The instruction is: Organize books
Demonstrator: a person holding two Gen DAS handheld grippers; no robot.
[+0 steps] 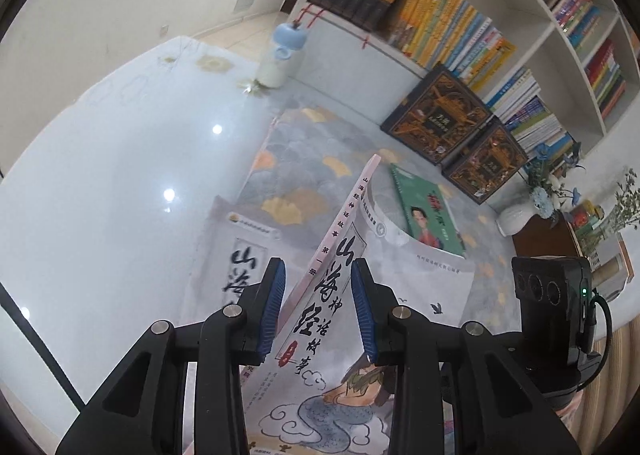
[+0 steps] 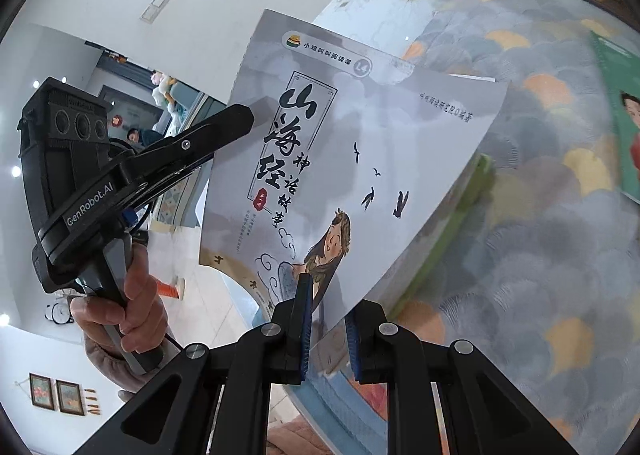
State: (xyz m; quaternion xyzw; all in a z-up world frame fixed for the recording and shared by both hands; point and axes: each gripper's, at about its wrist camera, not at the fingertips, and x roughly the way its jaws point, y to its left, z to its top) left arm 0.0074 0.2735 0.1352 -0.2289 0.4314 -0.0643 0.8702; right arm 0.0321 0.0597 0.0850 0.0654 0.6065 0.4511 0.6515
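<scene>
Both my claws, left gripper (image 1: 318, 305) and right gripper (image 2: 326, 329), pinched the grey illustrated paperback (image 2: 352, 159) nearly shut, spine pointing toward the white bookshelf (image 1: 532, 27) ahead.

Bright, even indoor light in both views. Small round glare spots on the glossy surface (image 1: 120, 175), from lamps overhead. Soft shadows only, faint under the lifted book (image 2: 360, 159). Strong fisheye bending toward the rims, with bookshelf (image 1: 560, 35) lines curved and dark vignette at the corners. Slight softness on the patterned mat (image 2: 540, 235) and far wall; near black tongs (image 1: 318, 311) sharp.
</scene>
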